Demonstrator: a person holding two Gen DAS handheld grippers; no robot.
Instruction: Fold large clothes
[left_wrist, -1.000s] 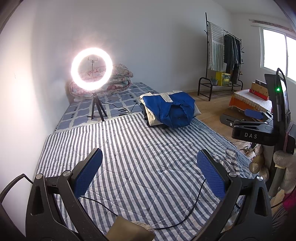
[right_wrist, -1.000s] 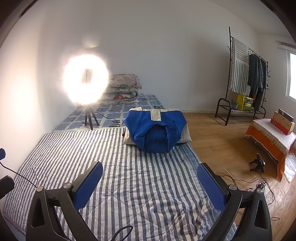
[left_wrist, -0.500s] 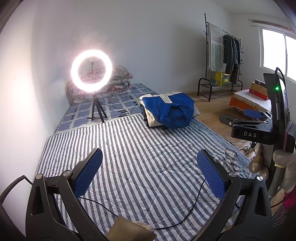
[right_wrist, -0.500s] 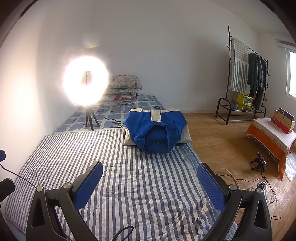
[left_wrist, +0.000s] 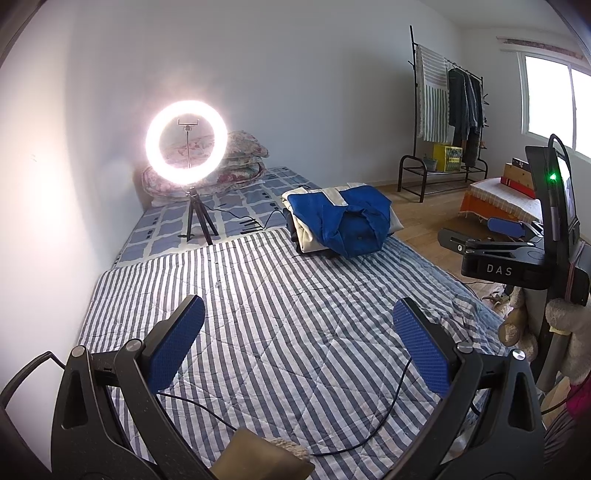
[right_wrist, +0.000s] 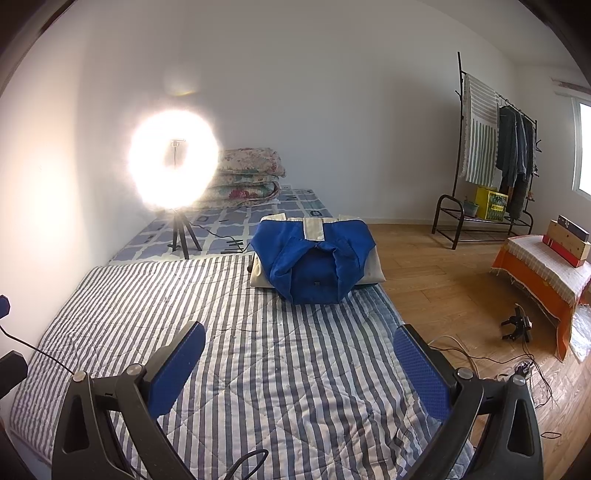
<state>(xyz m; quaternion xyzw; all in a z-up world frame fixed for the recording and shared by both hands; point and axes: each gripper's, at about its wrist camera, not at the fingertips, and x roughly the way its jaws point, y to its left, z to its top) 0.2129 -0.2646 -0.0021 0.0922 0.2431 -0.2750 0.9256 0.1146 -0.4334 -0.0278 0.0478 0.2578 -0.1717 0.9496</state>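
Note:
A folded blue garment (left_wrist: 345, 225) lies on top of a small stack of folded cream clothes at the far end of the striped quilt (left_wrist: 280, 317). It also shows in the right wrist view (right_wrist: 314, 262) on the quilt (right_wrist: 258, 354). My left gripper (left_wrist: 299, 332) is open and empty, held above the near part of the quilt, well short of the stack. My right gripper (right_wrist: 299, 354) is open and empty too, also above the near quilt. It appears from the side in the left wrist view (left_wrist: 506, 240).
A lit ring light on a tripod (left_wrist: 186, 144) stands on the checked mattress behind the quilt, before stacked floral bedding (right_wrist: 251, 177). A black cable (left_wrist: 369, 424) lies across the near quilt. A clothes rack (right_wrist: 495, 155), an orange-covered bench (right_wrist: 546, 273) and wooden floor are at the right.
Both views have shifted slightly, as if both grippers eased back a little. The grippers stay open and the folded stack has not moved.

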